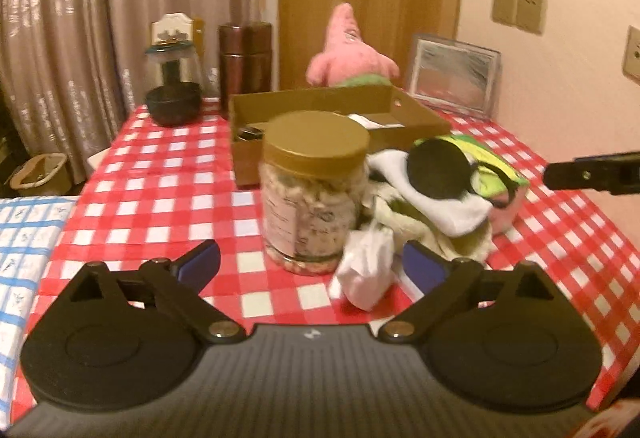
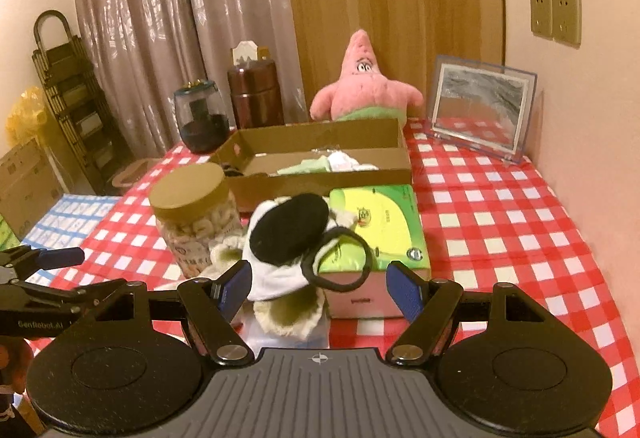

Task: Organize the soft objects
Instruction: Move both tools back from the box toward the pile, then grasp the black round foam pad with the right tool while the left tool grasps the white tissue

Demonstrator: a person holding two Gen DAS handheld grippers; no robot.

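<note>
Partly done, by my read: the shallow brown cardboard box (image 2: 320, 153) at frame centre already held a few pale green and white cloth pieces (image 2: 332, 162). Left over was the pile of soft white, black and olive fabric items (image 2: 288, 254) on the red-checked table (image 2: 500, 205), lower centre, between the gold-lidded snack jar (image 2: 196, 213) and green tissue box (image 2: 380, 226). Left claw (image 1: 312, 264) was wide and empty, crumpled white cloth (image 1: 366, 270) just ahead. Right claw (image 2: 318, 288) was wide, straddling the pile, gripping nothing.
</note>
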